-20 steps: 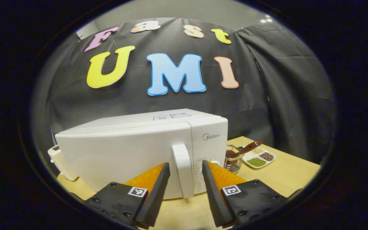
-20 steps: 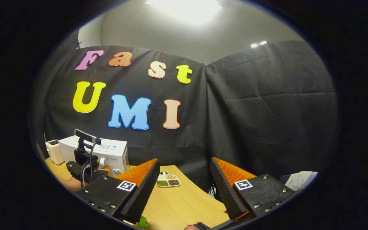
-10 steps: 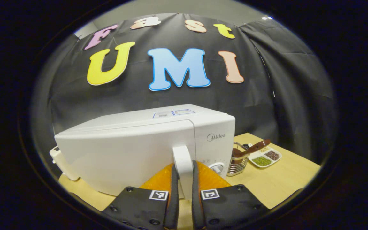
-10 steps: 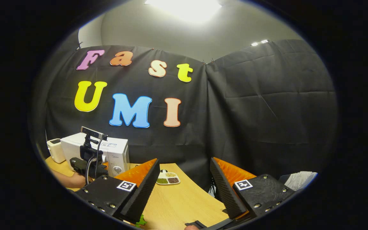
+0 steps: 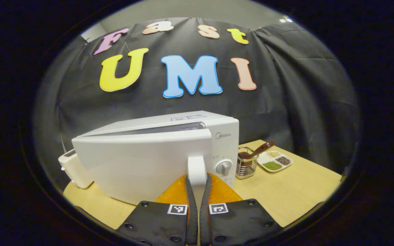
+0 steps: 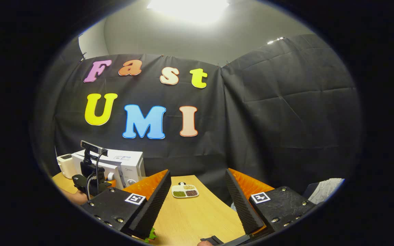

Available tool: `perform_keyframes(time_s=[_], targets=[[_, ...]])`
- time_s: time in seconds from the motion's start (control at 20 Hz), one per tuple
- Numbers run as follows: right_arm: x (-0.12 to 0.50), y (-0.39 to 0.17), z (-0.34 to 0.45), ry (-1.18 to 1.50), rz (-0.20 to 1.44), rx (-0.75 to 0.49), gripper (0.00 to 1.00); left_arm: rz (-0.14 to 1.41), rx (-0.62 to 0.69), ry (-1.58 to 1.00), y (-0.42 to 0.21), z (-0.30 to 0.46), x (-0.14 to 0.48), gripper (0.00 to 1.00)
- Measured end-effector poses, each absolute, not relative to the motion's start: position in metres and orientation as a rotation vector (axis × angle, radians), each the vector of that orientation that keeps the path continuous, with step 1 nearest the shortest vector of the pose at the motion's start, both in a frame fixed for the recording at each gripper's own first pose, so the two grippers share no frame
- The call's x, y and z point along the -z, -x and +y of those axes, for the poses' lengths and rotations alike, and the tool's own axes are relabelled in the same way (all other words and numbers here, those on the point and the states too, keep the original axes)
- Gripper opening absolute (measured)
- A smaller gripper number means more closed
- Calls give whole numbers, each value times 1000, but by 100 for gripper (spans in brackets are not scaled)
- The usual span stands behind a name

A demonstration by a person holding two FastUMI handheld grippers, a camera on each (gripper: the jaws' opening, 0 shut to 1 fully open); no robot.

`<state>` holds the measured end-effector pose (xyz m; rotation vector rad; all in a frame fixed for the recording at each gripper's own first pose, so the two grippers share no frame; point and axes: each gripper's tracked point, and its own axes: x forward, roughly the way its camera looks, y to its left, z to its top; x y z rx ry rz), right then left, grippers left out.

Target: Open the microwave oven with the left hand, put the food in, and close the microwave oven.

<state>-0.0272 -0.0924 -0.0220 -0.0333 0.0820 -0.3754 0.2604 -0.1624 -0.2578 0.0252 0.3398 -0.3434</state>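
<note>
A white microwave oven [image 5: 156,150] stands on the wooden table [image 5: 296,191]. Its door [image 5: 139,164] is swung a little out from the body, with a dark gap along the top. My left gripper [image 5: 197,186] is shut on the door's upright white handle [image 5: 197,169], one finger on each side. In the right gripper view the microwave [image 6: 121,164] shows small at the far left, with the left gripper [image 6: 92,176] and a hand in front of it. My right gripper [image 6: 198,201] hangs open over the table with nothing between its fingers. A bit of green food [image 6: 152,235] peeks out under its left finger.
A white toaster [image 5: 75,167] stands left of the microwave. To the right are a wire basket [image 5: 246,165] with a brown spoon and a white divided dish [image 5: 275,162] of beans. The dish [image 6: 185,191] lies beyond the right gripper. Black cloth walls close in the table.
My left gripper closed on the handle, then drew the door slightly open; the control knob now shows beside the handle. The right gripper stayed open and barely moved.
</note>
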Motion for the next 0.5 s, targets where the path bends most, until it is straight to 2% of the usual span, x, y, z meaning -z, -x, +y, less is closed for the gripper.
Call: perform_keyframes(time_s=[0.05, 0.2, 0.5], targets=[[22, 24, -91, 33, 77, 356, 96, 340, 346, -26, -251, -157, 255, 11], [18, 16, -78, 17, 58, 271, 96, 347, 316, -38, -223, -137, 250, 9], [14, 13, -52, 20, 31, 66, 96, 362, 181, -47, -170, -87, 245, 10]])
